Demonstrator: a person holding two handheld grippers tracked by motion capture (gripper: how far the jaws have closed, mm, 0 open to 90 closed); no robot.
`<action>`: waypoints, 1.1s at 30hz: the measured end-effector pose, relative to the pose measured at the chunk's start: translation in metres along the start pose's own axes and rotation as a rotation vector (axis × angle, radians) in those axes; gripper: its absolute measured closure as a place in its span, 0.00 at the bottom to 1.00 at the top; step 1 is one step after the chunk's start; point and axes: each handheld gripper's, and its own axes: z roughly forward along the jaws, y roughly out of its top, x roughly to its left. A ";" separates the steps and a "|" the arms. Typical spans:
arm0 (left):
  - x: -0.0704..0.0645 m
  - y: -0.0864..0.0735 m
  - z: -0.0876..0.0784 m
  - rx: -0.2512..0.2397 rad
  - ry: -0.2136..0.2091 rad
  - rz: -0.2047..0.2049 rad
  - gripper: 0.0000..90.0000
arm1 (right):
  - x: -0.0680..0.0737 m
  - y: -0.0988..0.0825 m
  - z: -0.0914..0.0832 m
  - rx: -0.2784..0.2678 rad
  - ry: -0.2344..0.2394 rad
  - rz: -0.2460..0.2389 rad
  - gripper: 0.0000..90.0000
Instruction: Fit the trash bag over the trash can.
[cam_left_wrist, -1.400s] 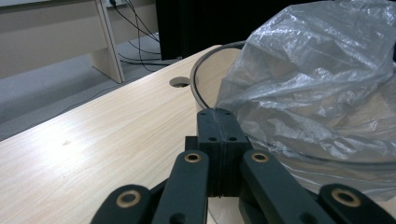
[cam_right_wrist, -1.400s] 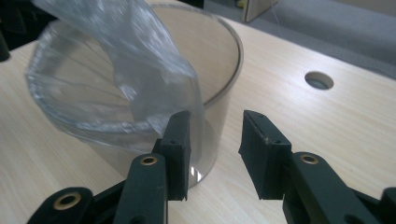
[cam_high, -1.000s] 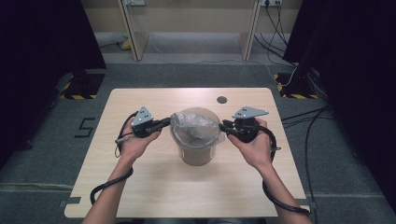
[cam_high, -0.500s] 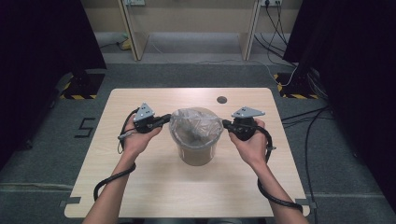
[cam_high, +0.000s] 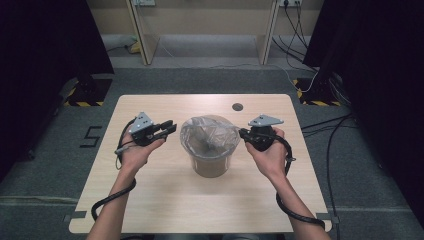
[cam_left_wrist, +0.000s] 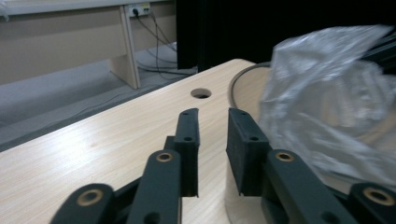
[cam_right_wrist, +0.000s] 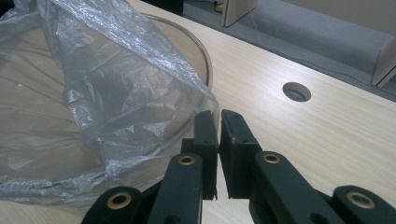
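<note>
The table (cam_high: 150, 200) is pale wood with a fine straight grain, and the bin (cam_high: 212, 162) on it is beige-brown, lined with a clear, greyish, crinkled bag (cam_high: 207, 131). Both grippers, left (cam_high: 167, 129) and right (cam_high: 243, 133), are black with grey plates and brass-coloured rivets. The floor (cam_high: 45, 170) is grey carpet bearing a black "5" mark (cam_high: 91, 136), with yellow-and-black striped bases (cam_high: 82, 102) beside black curtains (cam_high: 45, 45).

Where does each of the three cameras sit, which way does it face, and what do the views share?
High view: above the person's side, facing forward and down on the table; both forearms, left gripper, right gripper.
Left gripper view: rides the left gripper, looks along its parted jaws past the bin.
Right gripper view: rides the right gripper, jaws nearly closed at the plastic bag.
Shared: bag, bin, and the table's round hole.
</note>
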 end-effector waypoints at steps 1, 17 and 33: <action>-0.002 0.001 -0.003 -0.005 -0.014 0.003 0.78 | 0.000 0.000 0.000 0.001 0.000 -0.001 0.95; -0.027 0.022 0.023 0.068 -0.103 0.066 0.71 | 0.003 0.003 0.001 0.011 -0.003 -0.010 0.94; -0.002 0.013 0.038 0.104 -0.065 0.025 1.00 | 0.004 0.001 0.004 0.017 0.002 -0.005 0.94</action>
